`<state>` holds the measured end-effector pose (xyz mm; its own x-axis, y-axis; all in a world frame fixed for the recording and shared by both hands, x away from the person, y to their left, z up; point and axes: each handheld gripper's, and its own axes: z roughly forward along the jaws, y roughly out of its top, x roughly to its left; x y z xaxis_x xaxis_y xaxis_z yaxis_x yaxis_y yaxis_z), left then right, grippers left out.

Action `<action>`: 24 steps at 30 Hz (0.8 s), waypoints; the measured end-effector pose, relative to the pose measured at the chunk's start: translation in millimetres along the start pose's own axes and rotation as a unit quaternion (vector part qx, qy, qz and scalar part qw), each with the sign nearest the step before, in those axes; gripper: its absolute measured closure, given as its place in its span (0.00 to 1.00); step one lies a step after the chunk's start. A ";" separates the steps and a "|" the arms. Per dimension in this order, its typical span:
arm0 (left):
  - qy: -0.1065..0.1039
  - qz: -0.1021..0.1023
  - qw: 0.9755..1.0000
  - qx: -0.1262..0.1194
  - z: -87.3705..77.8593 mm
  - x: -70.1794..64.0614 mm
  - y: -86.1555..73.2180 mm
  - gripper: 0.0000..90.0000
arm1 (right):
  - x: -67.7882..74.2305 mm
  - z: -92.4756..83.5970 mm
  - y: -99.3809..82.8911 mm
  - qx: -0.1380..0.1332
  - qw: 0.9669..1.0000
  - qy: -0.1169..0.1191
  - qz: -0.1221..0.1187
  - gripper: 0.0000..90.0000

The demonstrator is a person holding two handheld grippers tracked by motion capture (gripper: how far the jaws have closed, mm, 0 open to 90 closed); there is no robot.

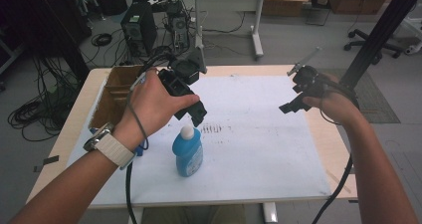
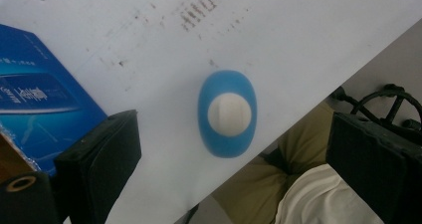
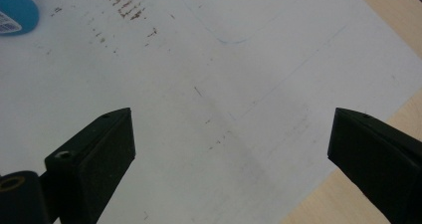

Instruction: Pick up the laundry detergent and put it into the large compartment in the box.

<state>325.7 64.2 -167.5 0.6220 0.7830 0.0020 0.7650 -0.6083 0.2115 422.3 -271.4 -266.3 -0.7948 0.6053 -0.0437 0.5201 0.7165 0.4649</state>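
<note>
Left gripper [image 1: 198, 118] at frame centre-left, jaws spread above upright blue bottle [image 1: 188, 152], right gripper [image 1: 291, 106] at upper right, jaws spread over white sheet [image 1: 268, 144]

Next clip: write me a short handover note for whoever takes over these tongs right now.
Left tongs: open, jaws wide apart, poised directly above the white cap of the blue bottle, nothing held.
Right tongs: open, empty, over the bare white sheet at the right.
Things: the bottle stands upright near the table's front edge; a blue box lies to its left; a cardboard box sits at the table's left edge.
Done: the left tongs are lined up over the bottle.
Left: probably lower them, close on the bottle and move it.
</note>
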 end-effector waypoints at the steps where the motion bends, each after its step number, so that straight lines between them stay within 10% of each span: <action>1: 0.000 -0.001 1.000 -0.001 0.7 0.3 -0.4 0.08 | 0.0 0.1 -0.1 0.000 1.000 0.000 0.000 0.05; 24: -0.004 -0.017 1.000 -0.002 17.1 7.8 -9.3 0.10 | 3.0 1.8 1.1 0.003 1.000 0.001 -0.002 0.05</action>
<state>326.3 73.6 -186.1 0.5976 0.8017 -0.0119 0.7844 -0.5814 0.2162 421.1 -268.2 -267.5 -0.7973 0.6020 -0.0433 0.5195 0.7210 0.4585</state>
